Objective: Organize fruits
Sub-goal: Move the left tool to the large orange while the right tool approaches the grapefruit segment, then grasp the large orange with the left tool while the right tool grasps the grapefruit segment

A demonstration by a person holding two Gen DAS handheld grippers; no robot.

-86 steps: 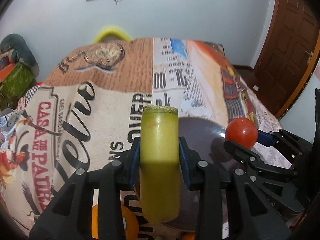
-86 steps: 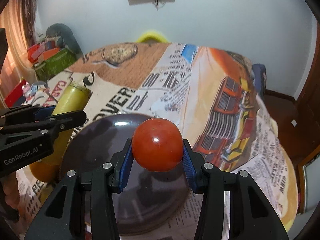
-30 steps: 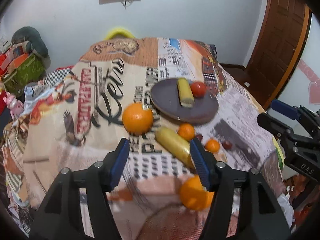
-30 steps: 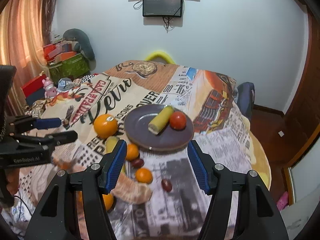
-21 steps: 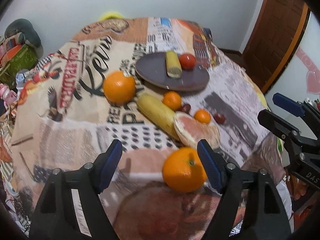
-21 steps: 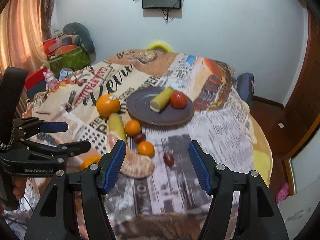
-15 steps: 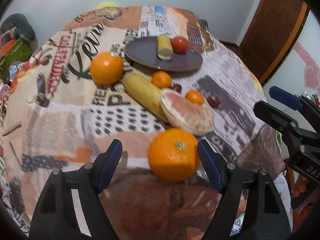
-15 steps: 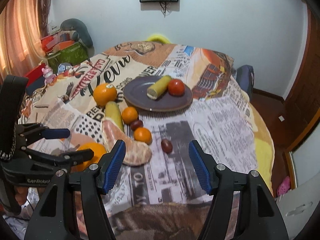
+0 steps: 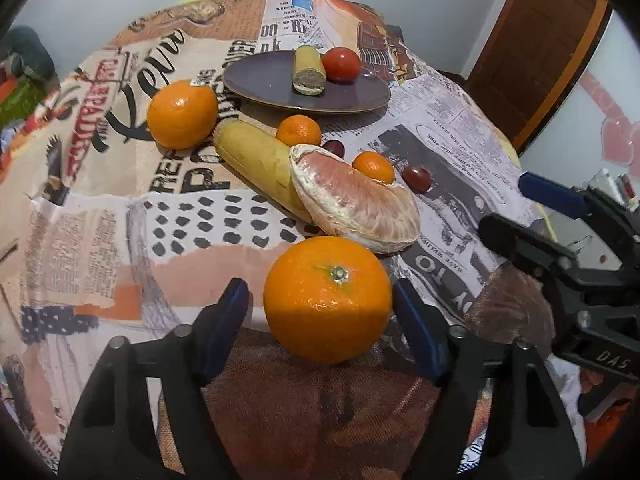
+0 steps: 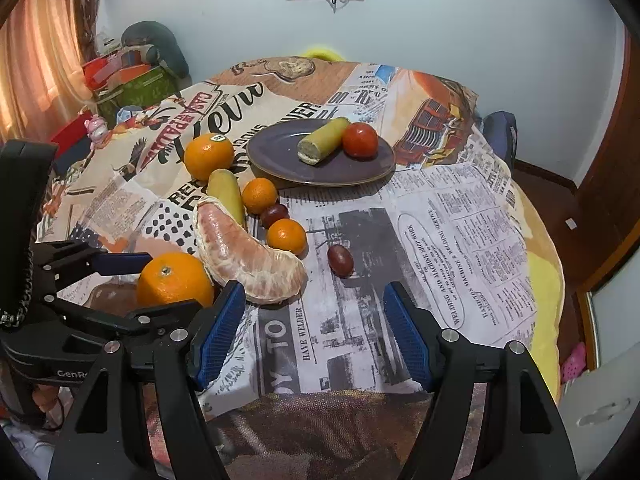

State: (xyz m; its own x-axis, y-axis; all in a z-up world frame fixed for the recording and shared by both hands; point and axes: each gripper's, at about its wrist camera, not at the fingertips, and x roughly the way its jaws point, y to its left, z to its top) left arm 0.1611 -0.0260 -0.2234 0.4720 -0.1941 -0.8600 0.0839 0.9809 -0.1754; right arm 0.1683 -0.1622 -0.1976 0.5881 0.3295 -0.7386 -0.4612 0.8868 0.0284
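A dark purple plate (image 9: pixel 260 80) (image 10: pixel 340 170) at the far side holds a cut yellow-green fruit piece (image 9: pixel 308 68) (image 10: pixel 323 141) and a red tomato (image 9: pixel 341 65) (image 10: pixel 360 140). On the cloth lie a large orange (image 9: pixel 182 114) (image 10: pixel 209 156), a yellow fruit (image 9: pixel 256 164) (image 10: pixel 226 194), a peeled pomelo segment (image 9: pixel 356 204) (image 10: pixel 248 256), two small mandarins (image 9: pixel 298 130) (image 9: pixel 373 167), and two dark grapes (image 9: pixel 416 178) (image 10: pixel 340 260). My left gripper (image 9: pixel 320 316) is open, its jaws on either side of a near orange (image 9: pixel 328 298) (image 10: pixel 175 278), not touching. My right gripper (image 10: pixel 314 328) is open and empty above the front edge.
The round table is covered by a printed newspaper-style cloth (image 10: pixel 460 216). A wooden door (image 9: pixel 540 40) stands at the right. Boxes and clutter (image 10: pixel 128 76) sit at the far left, and a yellow chair back (image 10: pixel 320 52) is behind the table.
Both grippers let go of the fruit piece and tomato on the plate, then drew back toward the front edge. The left gripper has lowered around the near orange.
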